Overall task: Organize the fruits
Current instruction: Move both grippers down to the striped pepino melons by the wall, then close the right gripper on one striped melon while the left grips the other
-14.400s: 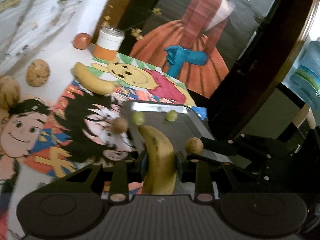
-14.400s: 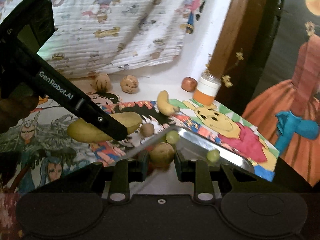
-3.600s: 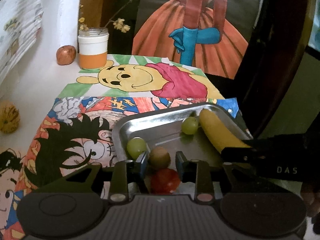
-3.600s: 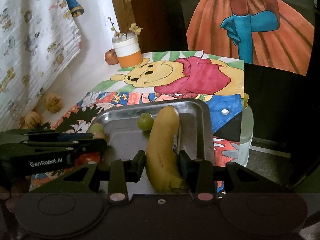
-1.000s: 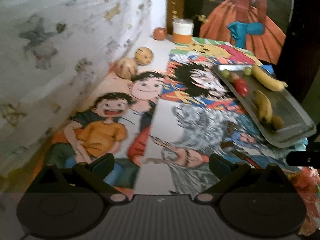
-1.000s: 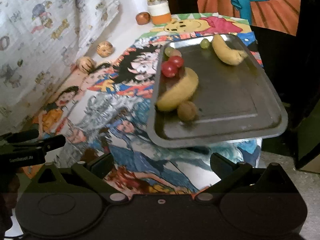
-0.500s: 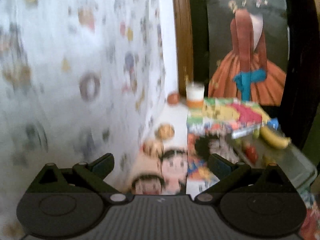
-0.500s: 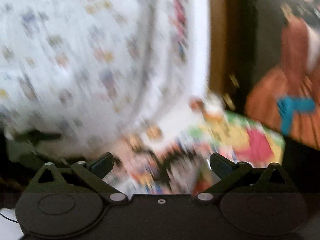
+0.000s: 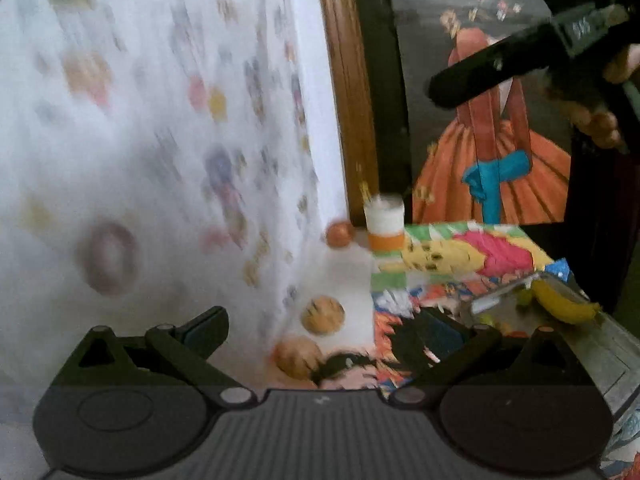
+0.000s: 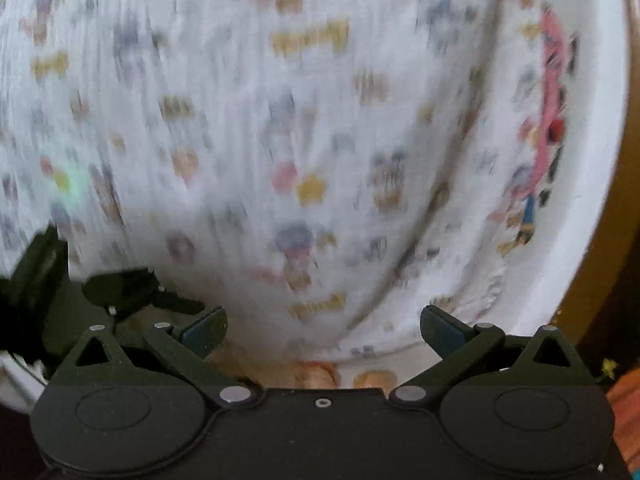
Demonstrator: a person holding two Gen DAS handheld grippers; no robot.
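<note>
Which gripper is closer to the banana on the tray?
Probably left. The left gripper hangs open above the table near the banana; the right gripper, open, is raised higher up.

The left gripper [image 9: 322,328] is spread wide and empty — raised off the table. At right, a banana [image 9: 562,305] lies in the metal tray [image 9: 600,344]; the right gripper [image 9: 500,68] hangs above.

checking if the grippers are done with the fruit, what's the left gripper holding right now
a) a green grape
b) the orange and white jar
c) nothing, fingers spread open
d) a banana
c: in the left wrist view the left gripper has its jaws spread wide with nothing between them, while the banana lies on the metal tray.
</note>
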